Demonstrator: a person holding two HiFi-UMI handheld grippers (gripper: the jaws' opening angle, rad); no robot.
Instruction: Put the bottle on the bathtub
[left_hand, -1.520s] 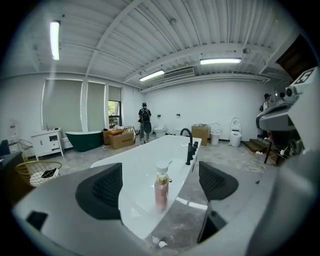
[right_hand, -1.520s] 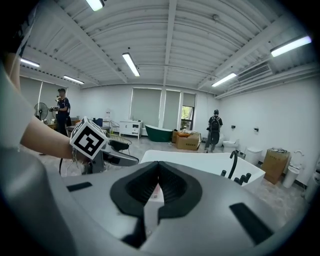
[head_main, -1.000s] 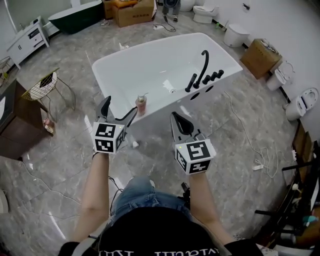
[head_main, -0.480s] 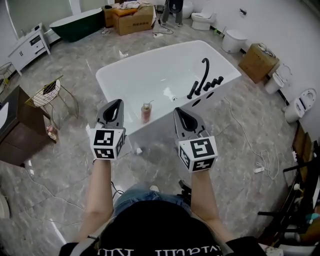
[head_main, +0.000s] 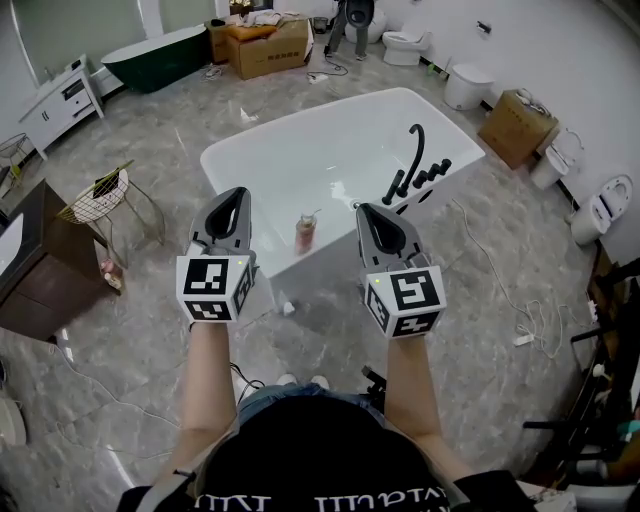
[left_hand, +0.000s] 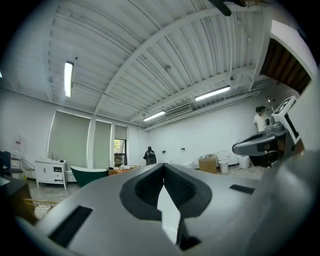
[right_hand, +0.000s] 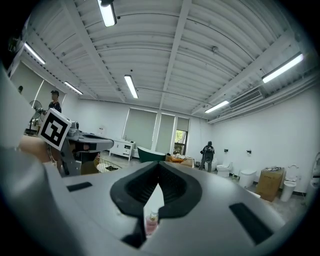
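At left of centre in the head view, the left tongs (head_main: 237, 192) are held level above the floor, closed tip to tip with nothing gripped. Between the two tongs, the pink bottle (head_main: 305, 233) is seen standing upright on the near rim of the white bathtub (head_main: 310, 120), apart from both. At right of centre, the right tongs (head_main: 368, 208) are likewise pressed together and empty. In the right gripper view the bottle (right_hand: 151, 222) is glimpsed below their tips.
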